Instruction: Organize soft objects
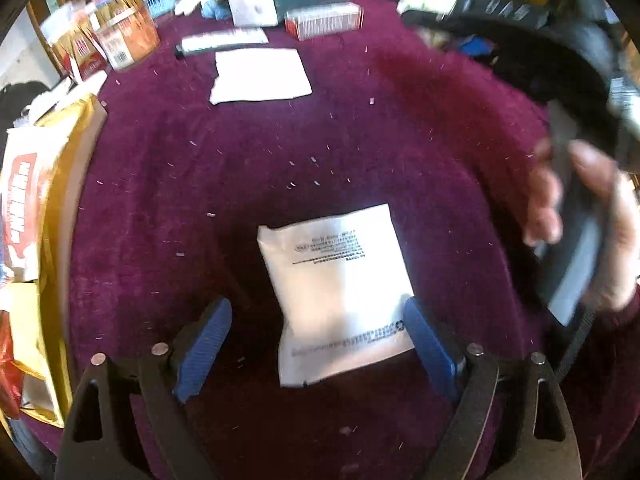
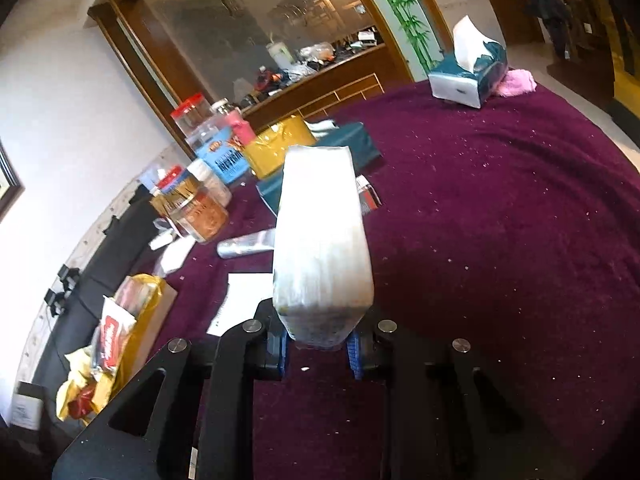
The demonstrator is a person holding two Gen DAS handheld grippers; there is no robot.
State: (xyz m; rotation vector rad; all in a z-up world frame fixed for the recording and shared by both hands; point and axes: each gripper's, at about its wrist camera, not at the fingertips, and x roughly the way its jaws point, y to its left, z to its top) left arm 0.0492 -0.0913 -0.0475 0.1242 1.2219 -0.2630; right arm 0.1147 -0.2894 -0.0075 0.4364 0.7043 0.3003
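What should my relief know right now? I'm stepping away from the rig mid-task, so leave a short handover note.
Left tongs: open, poised over the white printed packet lying flat on the purple cloth; its pads are not pressing it.
Right tongs: shut on a white tissue pack, held above the cloth.
Also out: a flat white sheet and a teal tissue box farther off.
Done: one pack lifted.
Left: place the held pack, then pick up the packet.

white packets (image 1: 340, 300): 2 (one held) | tissue boxes (image 2: 468, 76): 1 | jars (image 2: 202, 212): 4
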